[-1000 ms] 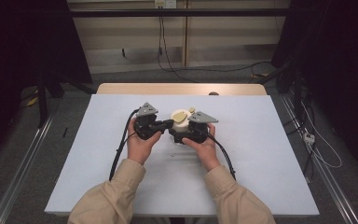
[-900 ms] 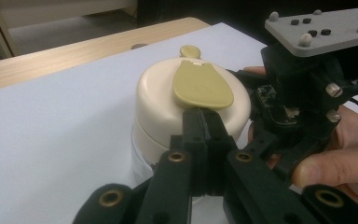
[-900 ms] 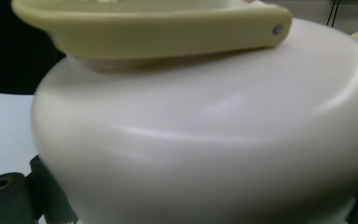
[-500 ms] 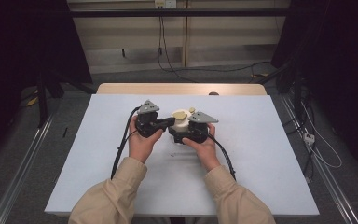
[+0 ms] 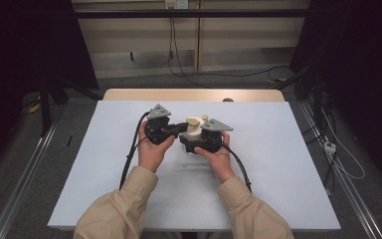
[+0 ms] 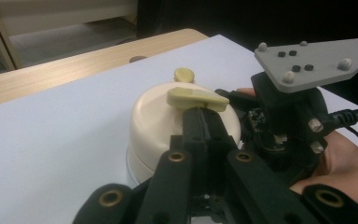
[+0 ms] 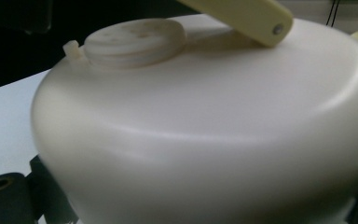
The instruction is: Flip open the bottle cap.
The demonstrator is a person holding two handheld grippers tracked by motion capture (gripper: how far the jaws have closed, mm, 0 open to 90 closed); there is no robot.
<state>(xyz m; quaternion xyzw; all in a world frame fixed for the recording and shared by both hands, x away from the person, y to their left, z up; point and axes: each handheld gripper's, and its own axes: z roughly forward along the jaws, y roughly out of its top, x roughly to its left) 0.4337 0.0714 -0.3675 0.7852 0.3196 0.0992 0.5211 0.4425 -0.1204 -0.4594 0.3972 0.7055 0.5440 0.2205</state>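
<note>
High view: your two hands meet over the middle of the white table (image 5: 104,164), with the cream domed container (image 5: 193,130) between them. Your left gripper (image 5: 181,128) reaches in from the container's left side; in the left gripper view its jaws are pressed together, pinching the yellowish handle (image 6: 196,98) on top of the container. Your right gripper (image 5: 195,142) sits against the container's near right side; its jaws appear to flank the container body, but you cannot tell their state. A small round yellow knob (image 6: 184,74) sits just behind the container.
</note>
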